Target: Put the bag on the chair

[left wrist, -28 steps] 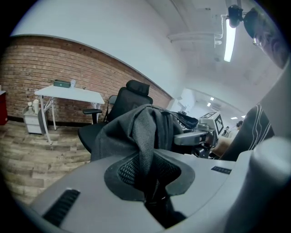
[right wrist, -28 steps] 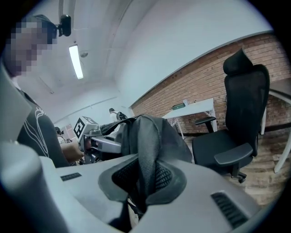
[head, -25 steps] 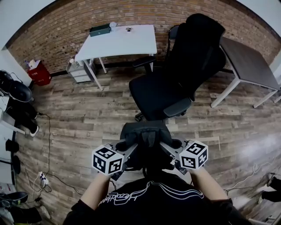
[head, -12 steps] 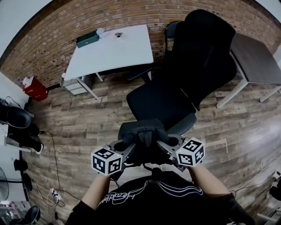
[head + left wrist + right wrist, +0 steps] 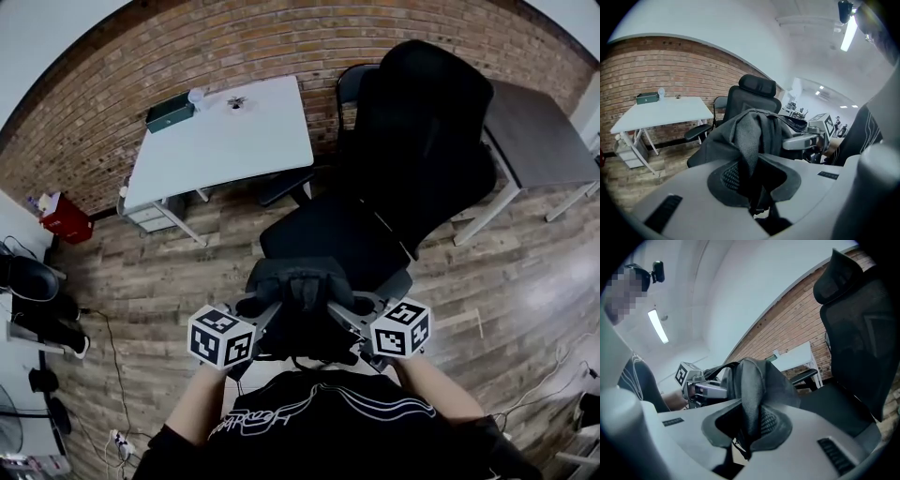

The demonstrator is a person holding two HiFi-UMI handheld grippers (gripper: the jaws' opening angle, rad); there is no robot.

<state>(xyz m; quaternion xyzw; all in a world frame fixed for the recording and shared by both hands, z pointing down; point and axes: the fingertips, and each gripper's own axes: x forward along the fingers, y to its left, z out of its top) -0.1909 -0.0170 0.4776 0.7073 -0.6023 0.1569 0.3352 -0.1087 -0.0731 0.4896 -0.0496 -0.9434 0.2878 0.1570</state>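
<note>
A black bag (image 5: 302, 291) hangs between my two grippers, just in front of the near edge of the black office chair's seat (image 5: 323, 239). My left gripper (image 5: 262, 314) is shut on the bag's left shoulder strap (image 5: 749, 145). On the other side, my right gripper (image 5: 342, 314) is shut on the right strap (image 5: 752, 404). The chair's tall backrest (image 5: 427, 141) rises beyond the seat at the right. In the right gripper view the chair's seat (image 5: 834, 408) lies close below and right of the bag (image 5: 754, 376).
A white table (image 5: 220, 141) with a green box (image 5: 169, 114) stands against the brick wall at the back left. A dark table (image 5: 534, 141) is at the right. A drawer unit (image 5: 145, 211), a red bin (image 5: 66, 217) and cables lie on the wooden floor at the left.
The bag and both grippers have come closer to the chair; the seat now lies directly ahead of the bag. Both grips are unchanged.
</note>
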